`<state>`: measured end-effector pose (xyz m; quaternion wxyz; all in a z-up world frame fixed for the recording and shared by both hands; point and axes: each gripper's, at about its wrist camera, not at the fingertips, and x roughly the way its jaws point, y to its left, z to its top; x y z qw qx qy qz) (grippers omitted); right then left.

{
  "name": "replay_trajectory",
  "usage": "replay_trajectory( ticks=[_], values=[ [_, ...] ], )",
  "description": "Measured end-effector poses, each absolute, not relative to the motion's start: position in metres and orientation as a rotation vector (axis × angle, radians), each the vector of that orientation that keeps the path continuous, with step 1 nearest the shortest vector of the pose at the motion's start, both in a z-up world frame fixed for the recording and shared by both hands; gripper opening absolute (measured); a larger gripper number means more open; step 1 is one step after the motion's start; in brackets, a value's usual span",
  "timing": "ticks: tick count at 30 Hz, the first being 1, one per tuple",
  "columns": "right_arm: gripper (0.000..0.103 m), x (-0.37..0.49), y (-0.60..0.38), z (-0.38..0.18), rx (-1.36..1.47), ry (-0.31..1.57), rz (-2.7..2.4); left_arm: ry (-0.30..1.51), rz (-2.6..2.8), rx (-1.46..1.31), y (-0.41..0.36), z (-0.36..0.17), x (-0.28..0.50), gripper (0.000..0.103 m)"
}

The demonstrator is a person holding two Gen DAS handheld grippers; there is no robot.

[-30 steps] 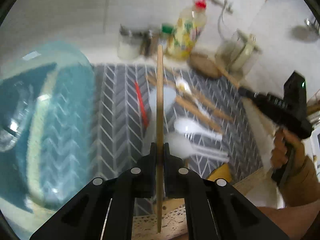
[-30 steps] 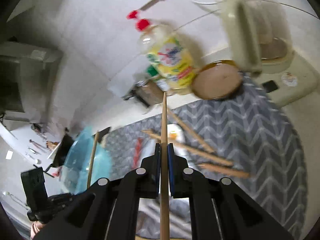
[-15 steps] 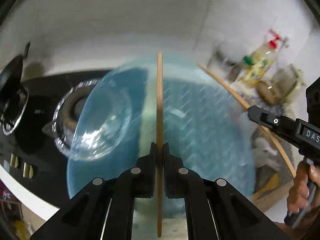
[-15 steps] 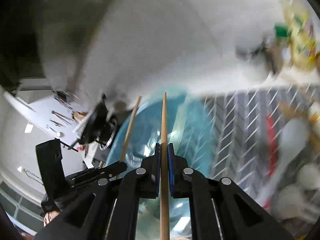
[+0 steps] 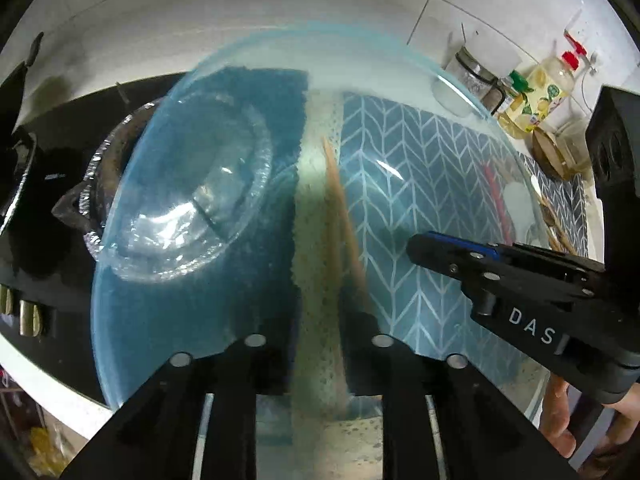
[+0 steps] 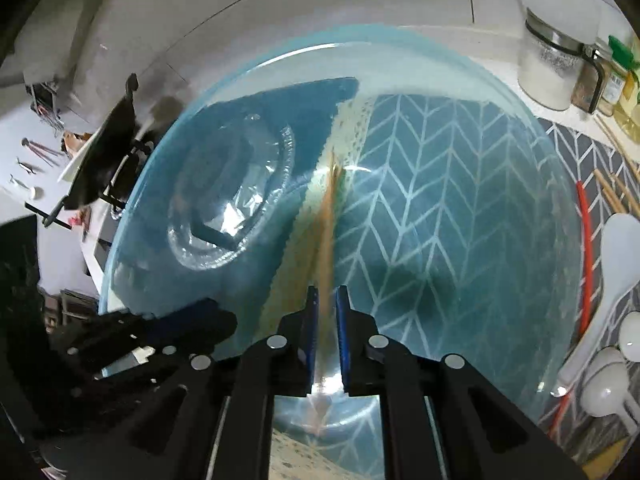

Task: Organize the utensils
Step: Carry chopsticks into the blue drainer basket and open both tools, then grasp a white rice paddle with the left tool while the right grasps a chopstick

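A big blue-tinted glass bowl (image 5: 280, 36) fills both views, and both grippers point down into it. My left gripper (image 5: 320, 320) has its jaws opening. A blurred wooden chopstick (image 5: 340, 220) lies slanted in the gap, and the pads do not press on it. My right gripper (image 6: 327, 290) is nearly shut, with its blue pads close around a second blurred chopstick (image 6: 326, 232). The right gripper (image 5: 412, 244) reaches into the bowl from the right in the left wrist view. Low on the left of the right wrist view, the left gripper (image 6: 208, 320) shows as a dark blur.
To the right lies a grey herringbone mat (image 6: 560, 136) with a red stick (image 6: 586, 240), white spoons (image 6: 616, 248) and wooden chopsticks (image 6: 612, 192). Jars (image 6: 552, 68) and a soap bottle (image 5: 544, 92) stand at the back. A black stove (image 5: 48, 184) sits to the left.
Both grippers swung left from the mat to above the blue bowl. The left jaws have parted, and its chopstick has gone from upright to slanted and blurred.
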<state>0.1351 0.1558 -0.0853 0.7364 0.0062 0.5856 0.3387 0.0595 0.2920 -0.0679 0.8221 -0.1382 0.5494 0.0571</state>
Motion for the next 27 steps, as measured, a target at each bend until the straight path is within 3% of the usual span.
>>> replay_trajectory(
  ticks=[5, 7, 8, 9, 11, 15, 24, 25, 27],
  values=[
    [0.009, 0.146, 0.114, -0.029, 0.062, 1.088, 0.764, 1.042, 0.134, -0.289, 0.283, -0.011, 0.048, 0.023],
    [0.009, 0.15, 0.074, 0.019, 0.083, 0.917, 0.767, 0.945, 0.101, -0.255, 0.264, 0.025, 0.042, 0.04],
    [0.013, 0.152, 0.059, 0.036, 0.094, 0.848, 0.771, 0.882, 0.073, -0.226, 0.247, 0.045, 0.038, 0.056],
    [0.02, 0.151, 0.039, 0.054, 0.107, 0.768, 0.774, 0.834, 0.042, -0.203, 0.23, 0.06, 0.036, 0.061],
    [0.076, 0.146, -0.011, 0.085, 0.13, 0.591, 0.773, 0.797, -0.016, -0.182, 0.201, 0.072, 0.037, 0.062],
    [0.078, 0.147, -0.093, 0.084, 0.086, 0.435, 0.704, 0.818, -0.109, -0.169, 0.14, 0.058, 0.05, 0.062],
    [0.078, 0.188, -0.21, -0.037, 0.135, 0.798, 0.534, 1.017, -0.087, -0.125, 0.038, -0.073, 0.121, 0.061],
    [0.078, 0.19, -0.216, -0.048, 0.137, 0.818, 0.537, 1.031, -0.074, -0.115, 0.034, -0.087, 0.131, 0.06],
    [0.077, 0.192, -0.225, -0.058, 0.131, 0.84, 0.542, 1.046, -0.076, -0.108, 0.031, -0.105, 0.15, 0.042]
  ],
)
